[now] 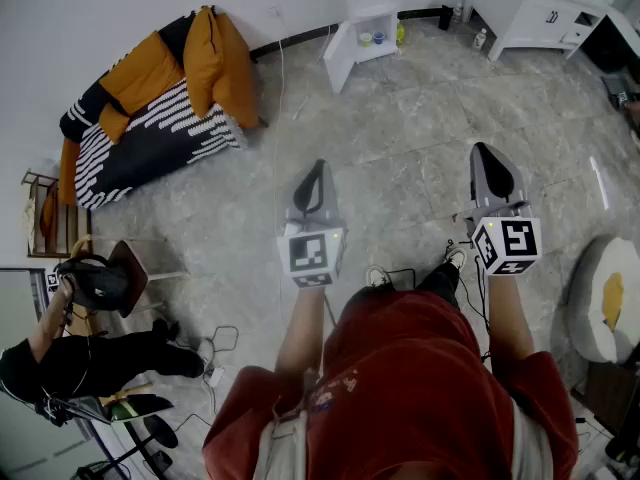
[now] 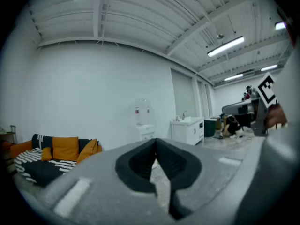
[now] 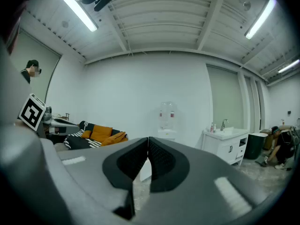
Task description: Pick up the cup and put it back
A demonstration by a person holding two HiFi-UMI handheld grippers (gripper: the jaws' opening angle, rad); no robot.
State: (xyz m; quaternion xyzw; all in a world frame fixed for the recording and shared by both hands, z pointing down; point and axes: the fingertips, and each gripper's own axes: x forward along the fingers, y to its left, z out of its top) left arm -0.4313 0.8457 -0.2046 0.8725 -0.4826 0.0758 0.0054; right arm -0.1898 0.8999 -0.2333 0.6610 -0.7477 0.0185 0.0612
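Note:
Both grippers are held out level over the grey floor, far from any cup. My left gripper (image 1: 318, 165) has its jaws touching at the tip with nothing between them; the left gripper view shows the same left gripper (image 2: 156, 140). My right gripper (image 1: 482, 149) is likewise shut and empty, as is clear for this right gripper (image 3: 148, 138) in its own view. Ahead stands a white water dispenser cabinet (image 1: 362, 18) with its door open. Small cups (image 1: 367, 39) sit inside its compartment. The dispenser (image 2: 142, 118) is straight ahead of the left gripper, and the dispenser (image 3: 167, 121) is also ahead of the right.
An orange and striped sofa (image 1: 150, 108) lies at the far left. A white vanity cabinet (image 1: 535, 8) stands at the far right. A person (image 1: 70, 353) with a headset crouches at the lower left among cables. A round cushion (image 1: 605, 298) lies at the right edge.

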